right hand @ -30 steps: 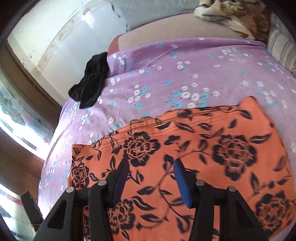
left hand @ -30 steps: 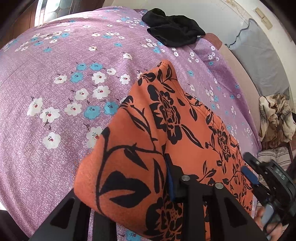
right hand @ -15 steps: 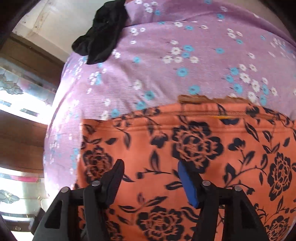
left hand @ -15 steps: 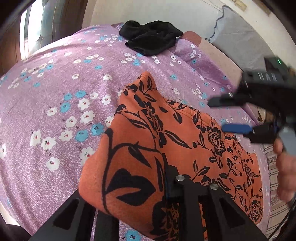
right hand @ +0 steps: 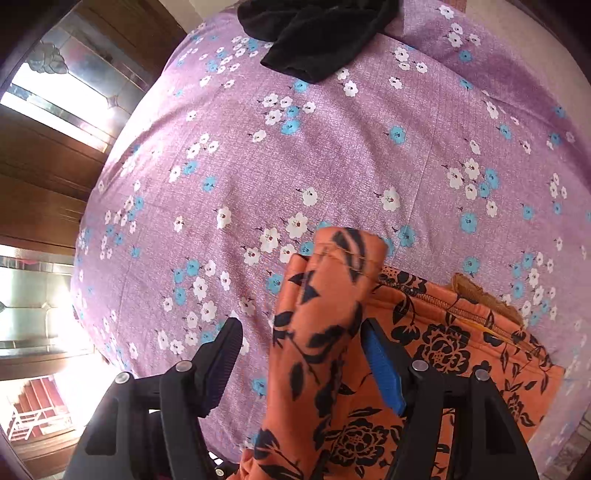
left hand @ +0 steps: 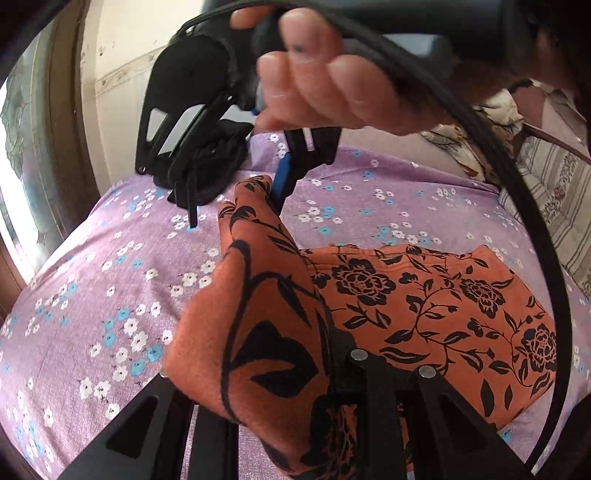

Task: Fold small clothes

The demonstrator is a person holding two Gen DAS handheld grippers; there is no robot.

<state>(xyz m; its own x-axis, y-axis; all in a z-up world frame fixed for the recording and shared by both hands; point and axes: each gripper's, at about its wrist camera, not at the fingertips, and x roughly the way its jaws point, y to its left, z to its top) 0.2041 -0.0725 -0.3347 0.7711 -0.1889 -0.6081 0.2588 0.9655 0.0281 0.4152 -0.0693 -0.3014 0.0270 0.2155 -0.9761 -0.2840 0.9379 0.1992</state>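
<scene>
An orange garment with black flowers (left hand: 424, 295) lies on the purple flowered bedspread (left hand: 110, 280). My left gripper (left hand: 328, 354) is shut on one edge of the garment and holds it raised in a ridge. My right gripper (right hand: 301, 358) is open, its fingers on either side of the far end of that raised ridge (right hand: 328, 295). In the left wrist view the right gripper (left hand: 236, 199) shows from the front, held by a hand (left hand: 325, 74), its blue pad beside the ridge's tip. The rest of the garment lies flat to the right (right hand: 480, 350).
A black garment (right hand: 317, 33) lies bunched at the far end of the bed. Wooden window frames (right hand: 48, 147) stand on the left. A patterned cloth and striped bedding (left hand: 554, 177) lie at the right. A black cable (left hand: 517, 184) arcs across the left wrist view.
My right gripper has moved left across the garment to the raised edge held by my left gripper, and now straddles its far end. The left gripper keeps its hold.
</scene>
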